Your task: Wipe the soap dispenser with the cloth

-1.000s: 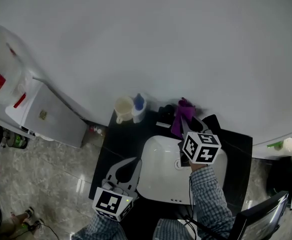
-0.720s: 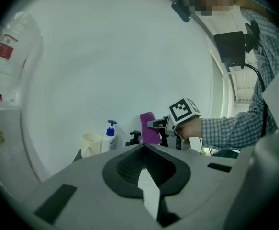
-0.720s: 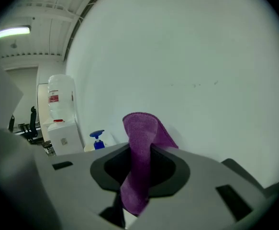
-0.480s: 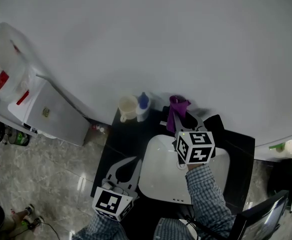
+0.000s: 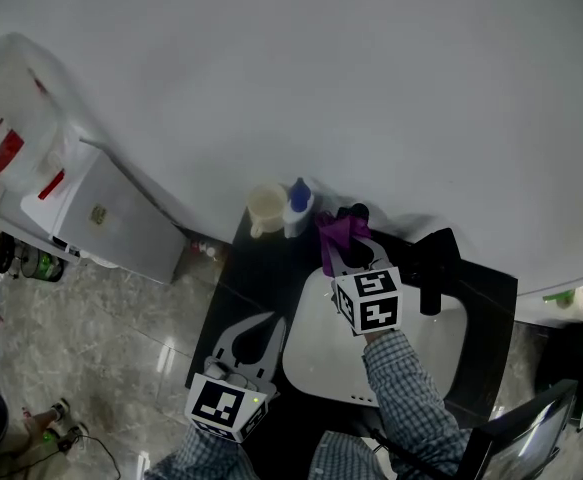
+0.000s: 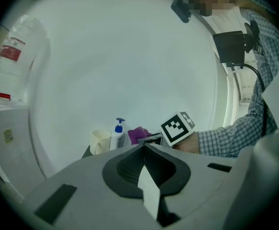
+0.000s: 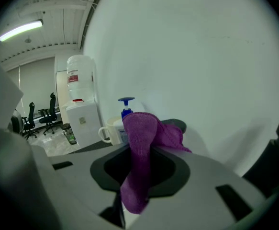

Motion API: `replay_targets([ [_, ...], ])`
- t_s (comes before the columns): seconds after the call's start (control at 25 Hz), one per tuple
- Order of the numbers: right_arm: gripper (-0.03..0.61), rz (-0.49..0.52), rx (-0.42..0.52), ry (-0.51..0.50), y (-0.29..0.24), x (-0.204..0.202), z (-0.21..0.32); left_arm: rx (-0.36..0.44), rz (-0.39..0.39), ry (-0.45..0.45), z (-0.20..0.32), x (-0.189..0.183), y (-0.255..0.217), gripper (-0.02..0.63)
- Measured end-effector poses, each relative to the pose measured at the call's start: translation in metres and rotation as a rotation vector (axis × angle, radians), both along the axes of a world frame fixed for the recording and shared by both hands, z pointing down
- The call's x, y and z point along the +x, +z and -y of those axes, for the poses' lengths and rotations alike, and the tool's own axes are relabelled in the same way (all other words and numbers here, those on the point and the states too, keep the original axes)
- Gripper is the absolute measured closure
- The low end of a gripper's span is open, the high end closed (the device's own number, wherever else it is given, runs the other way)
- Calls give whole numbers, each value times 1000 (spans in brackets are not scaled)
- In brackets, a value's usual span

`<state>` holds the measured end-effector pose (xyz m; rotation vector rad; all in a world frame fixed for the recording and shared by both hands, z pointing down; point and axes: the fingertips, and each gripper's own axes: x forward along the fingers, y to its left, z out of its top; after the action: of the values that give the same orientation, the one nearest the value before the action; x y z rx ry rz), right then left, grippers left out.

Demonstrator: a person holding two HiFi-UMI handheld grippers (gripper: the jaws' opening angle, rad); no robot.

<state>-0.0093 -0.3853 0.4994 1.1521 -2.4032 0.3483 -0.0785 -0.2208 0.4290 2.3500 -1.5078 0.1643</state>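
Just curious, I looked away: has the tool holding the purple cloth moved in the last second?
Yes. The right gripper, jaws shut on the cloth, has shifted left, closer to the soap bottle.

Head camera: mine, looking steeply down from well above the sink [image 5: 311,360]. Left gripper [image 5: 268,326] camera: low, set back from the counter, facing the wall. Right gripper [image 5: 349,256] camera: close in, facing the wall and somewhat left, with the cloth [image 7: 140,150] filling its near field. All three views share the soap dispenser [image 5: 299,206], the mug [image 5: 265,208] and the water cooler [image 5: 41,168].
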Motion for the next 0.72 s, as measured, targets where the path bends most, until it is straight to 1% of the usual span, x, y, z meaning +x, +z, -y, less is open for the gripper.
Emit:
replay_targets([
  [0.12,489,-31,-41,-28,19,-7,-8,0,5,-1,-1,-2,0,603],
  [0.28,489,-44,-119,-64,45,-21,-19,-5,6,-15,-2,-7,3,603],
  [0.4,489,-54,-149,-76,55,-29,-21,-8,7,-28,-3,-12,5,603],
  [0.52,489,-68,-141,-82,55,-31,-18,-6,7,-38,-5,-16,5,603],
  [0.72,489,-103,-97,-80,45,-24,-11,-14,3,-49,-7,-19,5,603],
])
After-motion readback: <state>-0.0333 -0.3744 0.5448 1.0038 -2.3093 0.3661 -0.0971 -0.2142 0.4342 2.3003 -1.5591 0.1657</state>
